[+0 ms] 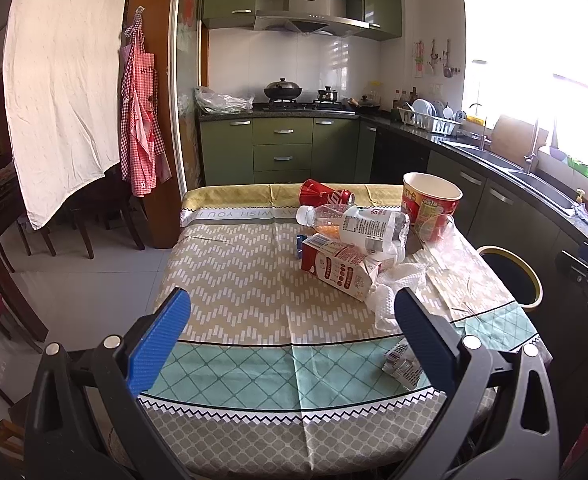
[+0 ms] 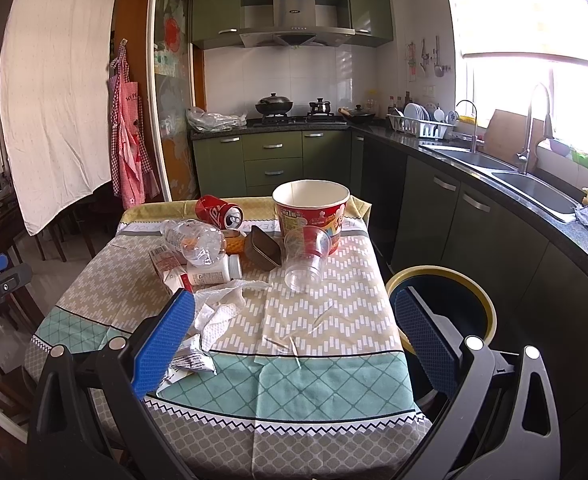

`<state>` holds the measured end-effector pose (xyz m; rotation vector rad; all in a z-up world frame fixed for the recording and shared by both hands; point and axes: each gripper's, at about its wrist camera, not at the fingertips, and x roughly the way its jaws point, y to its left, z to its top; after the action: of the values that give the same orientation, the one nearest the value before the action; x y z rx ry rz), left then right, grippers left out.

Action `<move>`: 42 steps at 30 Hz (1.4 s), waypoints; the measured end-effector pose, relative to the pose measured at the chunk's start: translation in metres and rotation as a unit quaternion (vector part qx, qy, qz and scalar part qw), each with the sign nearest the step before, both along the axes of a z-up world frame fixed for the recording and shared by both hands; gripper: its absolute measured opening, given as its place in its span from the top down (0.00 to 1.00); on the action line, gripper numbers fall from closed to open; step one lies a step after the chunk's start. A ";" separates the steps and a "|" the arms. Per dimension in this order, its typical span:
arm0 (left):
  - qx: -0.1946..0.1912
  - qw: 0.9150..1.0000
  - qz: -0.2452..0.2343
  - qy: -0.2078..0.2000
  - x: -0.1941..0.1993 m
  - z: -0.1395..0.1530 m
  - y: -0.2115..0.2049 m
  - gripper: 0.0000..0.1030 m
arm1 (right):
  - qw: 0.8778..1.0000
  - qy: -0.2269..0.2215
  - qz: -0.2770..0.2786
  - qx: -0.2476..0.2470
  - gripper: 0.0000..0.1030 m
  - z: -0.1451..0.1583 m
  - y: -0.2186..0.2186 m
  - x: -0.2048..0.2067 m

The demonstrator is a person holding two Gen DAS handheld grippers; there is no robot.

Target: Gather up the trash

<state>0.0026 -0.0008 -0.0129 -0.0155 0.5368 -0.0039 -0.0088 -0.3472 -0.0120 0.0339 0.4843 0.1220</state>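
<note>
On table [image 2: 334, 380], trash clustered mid-cloth; bin [image 2: 482, 300] just beside right edge. Both claws spread wide, holding nothing: left gripper [image 1: 289, 336], right gripper [image 2: 294, 344]. Nearest: crumpled tissue [image 2: 217, 316], wrapper [image 2: 191, 356]; likely light, soft, pinch at bunched centre. Clear cup [image 2: 306, 258] probably thin, crushable; grip rim gently. Can [image 2: 217, 211] likely slippery.

Left claw [image 1: 291, 340]: black frame, blue textured pads, silver screws, apparently.

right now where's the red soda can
The red soda can lies on its side at the table's far end, left of the tall noodle cup, just behind the clear plastic bottle.
</note>
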 end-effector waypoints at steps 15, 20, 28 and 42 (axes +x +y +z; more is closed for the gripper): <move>0.002 1.000 0.000 0.003 0.001 -0.001 -0.001 0.06 | 1.000 0.003 0.000 -0.002 0.04 -0.004 0.002 0.001; 0.003 1.000 0.001 0.003 0.001 -0.002 -0.001 0.06 | 1.000 0.003 0.000 -0.001 0.04 -0.004 0.001 0.002; 0.002 1.000 0.001 0.003 0.002 -0.002 -0.001 0.06 | 1.000 0.003 0.000 0.000 0.04 -0.005 0.001 0.002; 0.003 1.000 0.000 0.005 0.002 -0.004 -0.001 0.06 | 1.000 0.004 -0.001 0.001 0.04 -0.007 0.001 0.003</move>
<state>0.0046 -0.0018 -0.0167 -0.0097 0.5477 -0.0012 -0.0059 -0.3461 -0.0189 0.0358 0.4924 0.1209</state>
